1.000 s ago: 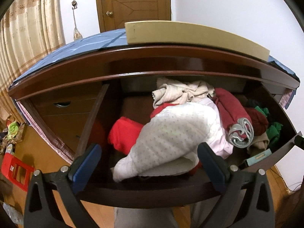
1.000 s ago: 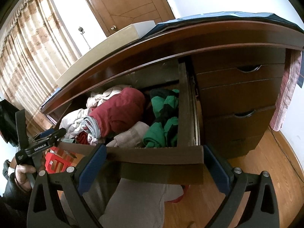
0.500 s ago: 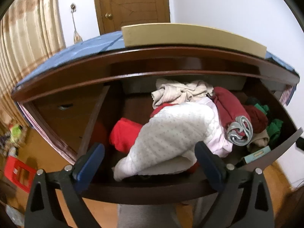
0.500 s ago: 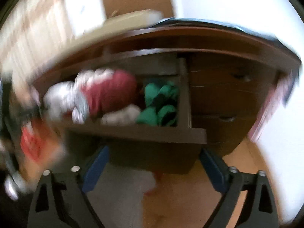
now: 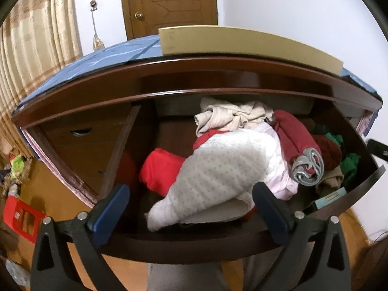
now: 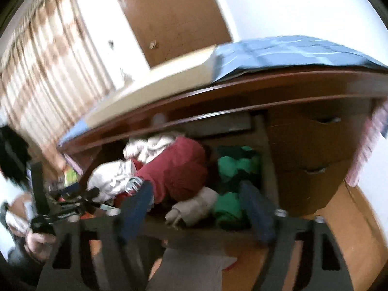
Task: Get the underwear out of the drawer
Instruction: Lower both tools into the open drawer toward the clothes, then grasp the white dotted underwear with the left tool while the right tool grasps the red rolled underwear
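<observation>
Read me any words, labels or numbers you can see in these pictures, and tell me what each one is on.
Nothing here reads clearly enough to quote.
White lettering on the side of the left gripper: too blurred.
Label on the teal box in the drawer: too small.
Faint marks on the cream board: illegible.
Sticker on the red crate: too small.

Each tool, the left tool (image 5: 189, 206) and the right tool (image 6: 196, 206), is built of black plastic frames fitted with blue finger pads (image 5: 110, 208) and silver screws (image 5: 82, 215); grey trousers (image 5: 184, 278) are worn below.
</observation>
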Demonstrator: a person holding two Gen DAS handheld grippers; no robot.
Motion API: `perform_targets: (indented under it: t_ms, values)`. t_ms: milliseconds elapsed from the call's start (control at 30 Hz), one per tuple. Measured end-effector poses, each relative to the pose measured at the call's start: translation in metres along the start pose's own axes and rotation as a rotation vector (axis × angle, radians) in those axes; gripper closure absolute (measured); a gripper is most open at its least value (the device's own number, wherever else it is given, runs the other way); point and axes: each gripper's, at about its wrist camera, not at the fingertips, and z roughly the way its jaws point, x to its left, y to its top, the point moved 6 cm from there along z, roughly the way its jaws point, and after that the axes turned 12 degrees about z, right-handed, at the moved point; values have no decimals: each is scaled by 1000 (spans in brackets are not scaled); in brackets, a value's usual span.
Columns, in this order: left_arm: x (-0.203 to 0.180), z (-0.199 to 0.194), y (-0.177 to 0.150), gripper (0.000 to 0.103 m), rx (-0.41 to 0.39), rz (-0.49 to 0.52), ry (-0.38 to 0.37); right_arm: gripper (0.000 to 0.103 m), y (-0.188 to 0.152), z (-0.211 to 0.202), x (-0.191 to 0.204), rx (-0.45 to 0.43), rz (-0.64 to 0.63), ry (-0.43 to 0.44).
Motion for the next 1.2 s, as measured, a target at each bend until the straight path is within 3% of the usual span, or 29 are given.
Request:
perform_targets:
  t_ms: [33, 167, 300, 433, 567, 667, 767, 933, 1067, 1200]
  values:
    - [0, 2, 1, 0, 7, 13, 17, 46, 0, 11, 4, 26, -20, -23]
    - [2, 8, 4, 0, 27, 6, 11, 47, -9, 50, 6, 148, -24, -90]
    - [7, 13, -2, 0, 58, -50, -37, 47, -20, 64, 7, 210, -83, -184]
    - [5, 11, -3, 0, 56, -47, -24, 48, -21, 71, 3, 299, -54, -193]
    - [3, 6, -4, 0, 46, -37, -23, 48, -23, 71, 2, 326, -48, -203]
    - [1, 3, -2, 0, 25, -7, 7, 48, -24, 68, 4, 314, -51, -216]
    - [3, 3, 0, 1, 30, -8, -16, 48, -24, 63, 8, 294, -62, -215]
    - [1, -13, 17, 1, -40, 102, 6, 47, -21, 56, 11, 188, -64, -197]
    - [0, -19, 45, 1, -87, 178, -29, 47, -12, 33, 22, 74, 17, -59]
    - [-14, 7, 55, 1, 0, 255, -131, 28, -2, 29, 29, 51, 56, -28]
